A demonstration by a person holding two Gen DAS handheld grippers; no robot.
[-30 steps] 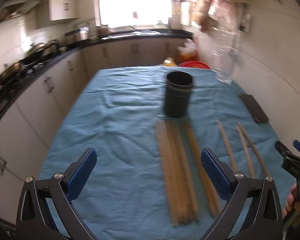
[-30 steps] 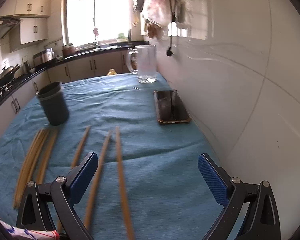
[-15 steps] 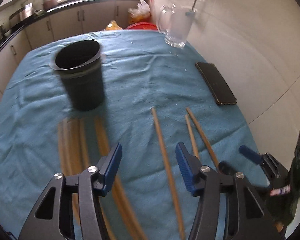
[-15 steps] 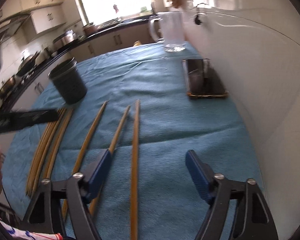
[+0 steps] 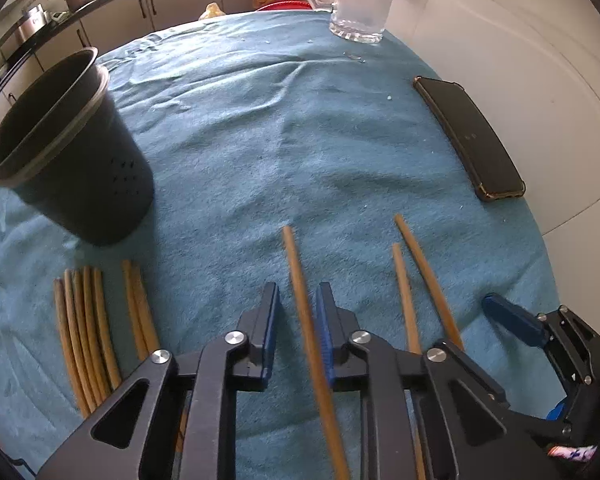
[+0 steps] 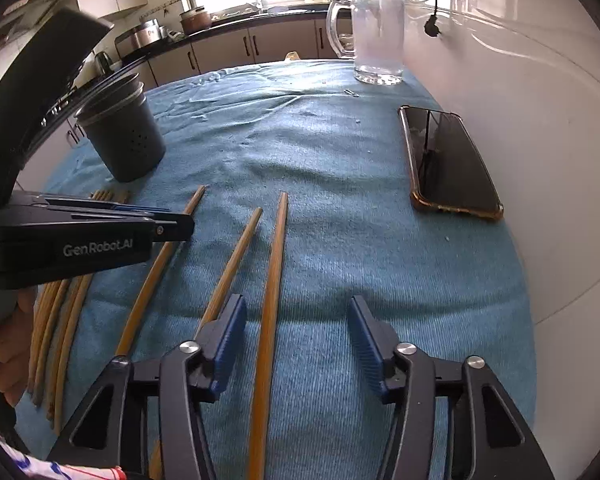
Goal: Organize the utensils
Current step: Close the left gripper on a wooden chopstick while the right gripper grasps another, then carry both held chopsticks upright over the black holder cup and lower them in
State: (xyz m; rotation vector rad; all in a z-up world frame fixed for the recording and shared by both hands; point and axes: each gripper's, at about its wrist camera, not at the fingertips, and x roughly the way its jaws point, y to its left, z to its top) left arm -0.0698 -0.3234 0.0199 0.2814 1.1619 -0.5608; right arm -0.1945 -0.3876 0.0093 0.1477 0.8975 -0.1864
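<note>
Wooden chopsticks lie on a blue cloth. My left gripper (image 5: 298, 312) has its jaws narrowed around a single chopstick (image 5: 300, 292), a small gap showing on the left side. Two more chopsticks (image 5: 420, 276) lie to its right and a bundle (image 5: 88, 320) to its left. A dark holder cup (image 5: 72, 152) stands upright at far left. My right gripper (image 6: 296, 328) is open, low over the cloth, with the rightmost chopstick (image 6: 274, 264) between its fingers near the left pad. The left gripper (image 6: 100, 228) shows from the side there, on the leftmost single chopstick (image 6: 156, 264).
A black phone (image 5: 468, 136) lies near the wall on the right, also in the right wrist view (image 6: 444, 160). A glass jug (image 6: 374, 36) stands at the far end. A white tiled wall (image 6: 540, 120) borders the table's right side. Kitchen counters lie beyond.
My left gripper has moved down and forward onto a single chopstick and its jaws have narrowed. My right gripper has moved lower and closer to the rightmost chopsticks and narrowed somewhat.
</note>
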